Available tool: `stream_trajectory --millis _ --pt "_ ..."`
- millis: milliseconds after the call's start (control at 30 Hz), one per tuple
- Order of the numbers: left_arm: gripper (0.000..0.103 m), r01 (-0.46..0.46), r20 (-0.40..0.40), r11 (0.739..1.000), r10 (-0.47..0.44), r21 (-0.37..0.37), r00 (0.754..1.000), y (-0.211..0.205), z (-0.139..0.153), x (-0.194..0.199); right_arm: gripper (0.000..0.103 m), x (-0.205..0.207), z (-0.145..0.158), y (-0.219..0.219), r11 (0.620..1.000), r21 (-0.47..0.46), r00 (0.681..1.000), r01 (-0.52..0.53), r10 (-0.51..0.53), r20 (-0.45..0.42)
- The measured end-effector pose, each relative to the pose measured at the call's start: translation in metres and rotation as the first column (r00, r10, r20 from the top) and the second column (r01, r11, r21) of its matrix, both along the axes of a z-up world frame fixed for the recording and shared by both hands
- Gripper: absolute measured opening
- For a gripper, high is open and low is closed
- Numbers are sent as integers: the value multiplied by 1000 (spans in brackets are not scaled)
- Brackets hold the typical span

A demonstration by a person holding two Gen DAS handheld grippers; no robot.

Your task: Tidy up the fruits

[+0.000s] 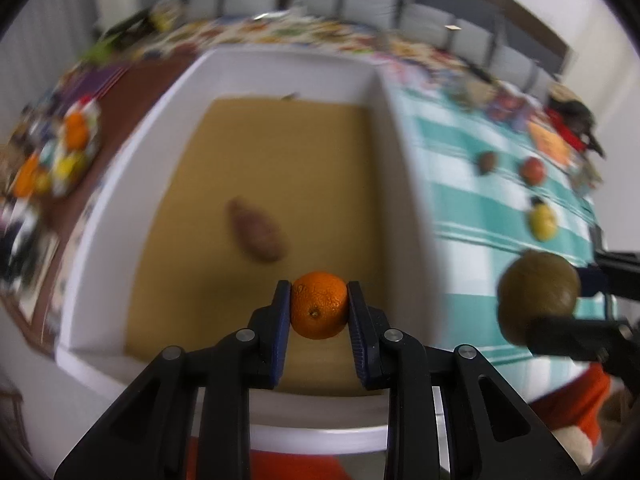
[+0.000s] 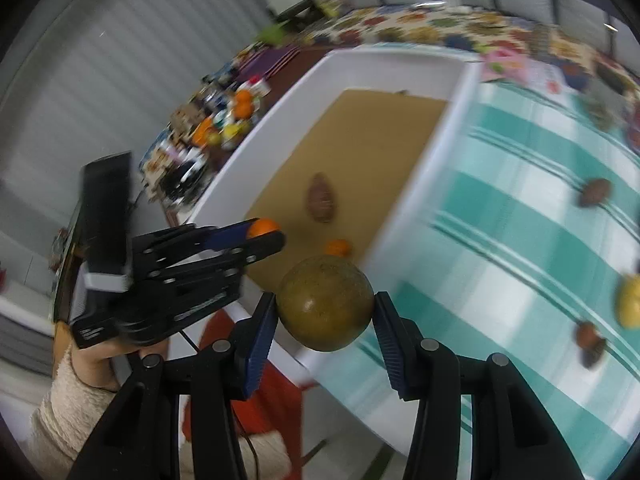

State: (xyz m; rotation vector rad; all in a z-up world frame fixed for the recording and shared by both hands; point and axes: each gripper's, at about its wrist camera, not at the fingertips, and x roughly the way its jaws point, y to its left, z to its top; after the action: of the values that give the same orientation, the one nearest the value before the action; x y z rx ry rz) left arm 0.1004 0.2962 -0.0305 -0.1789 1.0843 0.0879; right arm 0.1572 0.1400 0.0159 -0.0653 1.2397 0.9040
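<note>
My left gripper [image 1: 319, 306] is shut on a small orange [image 1: 319, 305] and holds it above the near end of the white tray [image 1: 120, 184] with a tan floor. A brown oval fruit [image 1: 258, 229] lies in the tray. My right gripper [image 2: 325, 312] is shut on a large olive-green round fruit [image 2: 325, 307], held over the tray's near right corner. In the right wrist view the left gripper [image 2: 264, 232] shows with its orange [image 2: 262, 227], and another small orange [image 2: 338, 247] lies in the tray [image 2: 440, 132] near the brown fruit [image 2: 321, 197].
On the teal checked cloth [image 1: 460, 200] to the right lie a brown fruit [image 1: 487, 161], a red fruit [image 1: 533, 171] and a yellow fruit [image 1: 543, 218]. A cluttered pile with oranges [image 1: 76, 130] sits left of the tray. Grey sofa cushions [image 1: 360, 0] stand behind.
</note>
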Motion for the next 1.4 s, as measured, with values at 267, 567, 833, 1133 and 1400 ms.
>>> stream_trajectory --millis 267,567,833,1133,1400 --pt "27 -130 -84 991 131 24 988 54 -44 -5 49 -5 -46 72 991 -100 996 -87 87 -7" --pt "47 -154 -74 985 160 79 984 60 -48 -11 59 2 -62 83 989 -118 996 -84 85 7" --pt "81 -167 32 983 165 77 986 35 -14 -14 85 9 -12 16 999 -25 986 48 -43 163" --pt "82 -24 132 1000 23 7 991 -68 15 -8 99 11 -11 -143 953 -47 916 298 -272 294" --pt "84 213 120 973 -202 -87 972 -199 -5 -5 100 9 -92 -310 801 -204 807 563 -480 344"
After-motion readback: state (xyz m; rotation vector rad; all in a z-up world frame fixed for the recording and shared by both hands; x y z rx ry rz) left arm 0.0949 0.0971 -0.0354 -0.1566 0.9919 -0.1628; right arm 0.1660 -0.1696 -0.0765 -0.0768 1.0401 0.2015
